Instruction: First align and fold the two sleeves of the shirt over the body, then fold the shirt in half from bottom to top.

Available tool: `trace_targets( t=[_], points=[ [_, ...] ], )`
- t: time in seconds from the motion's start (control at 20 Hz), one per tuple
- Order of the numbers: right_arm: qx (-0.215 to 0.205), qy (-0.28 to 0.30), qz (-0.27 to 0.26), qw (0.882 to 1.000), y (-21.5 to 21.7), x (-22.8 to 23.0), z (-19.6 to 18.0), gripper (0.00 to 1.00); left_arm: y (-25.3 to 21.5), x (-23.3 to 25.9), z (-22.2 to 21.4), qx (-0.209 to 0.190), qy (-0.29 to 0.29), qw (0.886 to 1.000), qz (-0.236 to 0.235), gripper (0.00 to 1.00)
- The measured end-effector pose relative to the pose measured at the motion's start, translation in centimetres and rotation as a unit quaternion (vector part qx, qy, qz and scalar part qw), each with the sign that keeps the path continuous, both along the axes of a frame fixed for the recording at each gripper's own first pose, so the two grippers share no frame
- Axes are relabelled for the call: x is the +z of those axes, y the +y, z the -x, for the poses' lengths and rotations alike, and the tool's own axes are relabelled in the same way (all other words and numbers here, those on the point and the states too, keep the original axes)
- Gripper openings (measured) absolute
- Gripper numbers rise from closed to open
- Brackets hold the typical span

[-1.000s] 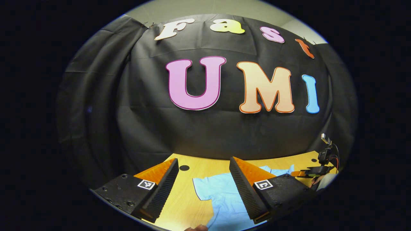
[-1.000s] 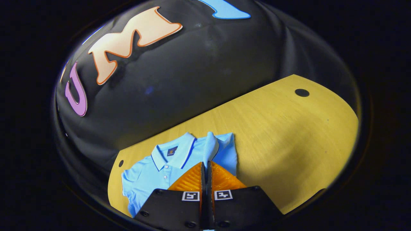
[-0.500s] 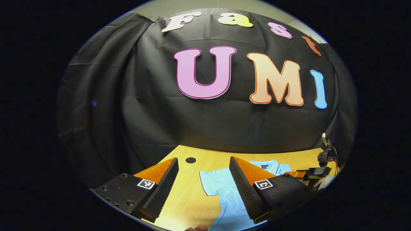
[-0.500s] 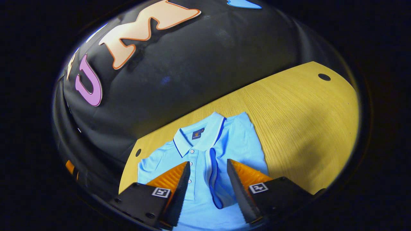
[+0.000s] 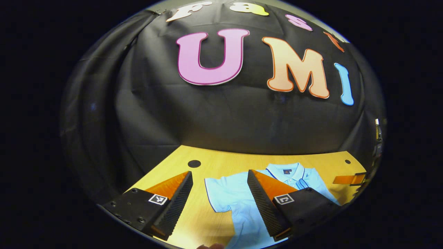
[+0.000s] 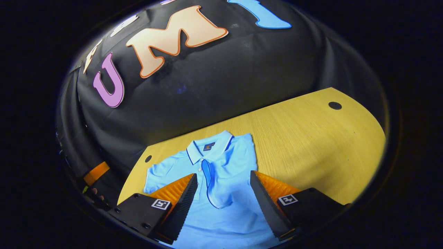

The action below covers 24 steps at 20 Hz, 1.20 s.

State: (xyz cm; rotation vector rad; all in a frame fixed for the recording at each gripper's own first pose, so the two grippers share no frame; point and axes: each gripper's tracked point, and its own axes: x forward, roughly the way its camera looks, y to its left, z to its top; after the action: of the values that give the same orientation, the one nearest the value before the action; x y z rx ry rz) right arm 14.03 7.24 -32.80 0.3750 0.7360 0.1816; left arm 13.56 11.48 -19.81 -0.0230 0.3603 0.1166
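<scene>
Wood table (image 6: 311,138) w/ shirt (image 6: 225,193); both grippers open above.

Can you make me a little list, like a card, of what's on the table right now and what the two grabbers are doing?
shirt: light blue polo shirt, lying flat, collar toward the wall
right sleeve: folded over the body
left sleeve: spread out flat
table: yellow wood
right gripper: open, above the shirt, holding nothing
left gripper: open, above the spread sleeve, holding nothing
bottom fold: not done yet
</scene>
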Motion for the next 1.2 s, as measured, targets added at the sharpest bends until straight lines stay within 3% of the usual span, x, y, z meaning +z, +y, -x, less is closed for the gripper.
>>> trace_targets(
  t=[0.25,0.45,0.6,0.9,1.0,1.1,1.2],
  points=[
    [-0.015,0.01,0.028,0.999,-3.6,-0.2,2.8,0.97,0.6,-6.2,-2.7,0.0,0.056,0.998,-0.003,0.95],
    [-0.032,0.016,0.037,0.999,-5.7,-0.5,4.5,0.97,1.6,-11.2,-3.5,0.032,0.109,0.993,0.039,0.95],
    [-0.041,0.025,0.044,0.998,-6.9,-1.0,5.4,0.97,3.1,-13.7,-3.9,0.048,0.141,0.988,0.032,0.95],
    [-0.046,0.028,0.048,0.997,-7.2,-1.3,6.0,0.97,2.6,-15.3,-4.7,0.014,0.185,0.983,0.012,0.96],
    [-0.044,0.026,0.048,0.998,-6.9,-1.5,6.2,0.97,2.3,-15.4,-5.0,0.005,0.197,0.98,0.016,0.91],
    [-0.044,0.029,0.043,0.998,-6.5,-1.7,6.4,0.97,1.4,-15.6,-5.0,-0.014,0.207,0.978,0.023,0.81],
    [-0.047,0.032,0.035,0.998,-6.2,-1.9,6.7,0.97,0.7,-15.5,-5.1,-0.029,0.208,0.977,0.029,0.48]
  ],
)
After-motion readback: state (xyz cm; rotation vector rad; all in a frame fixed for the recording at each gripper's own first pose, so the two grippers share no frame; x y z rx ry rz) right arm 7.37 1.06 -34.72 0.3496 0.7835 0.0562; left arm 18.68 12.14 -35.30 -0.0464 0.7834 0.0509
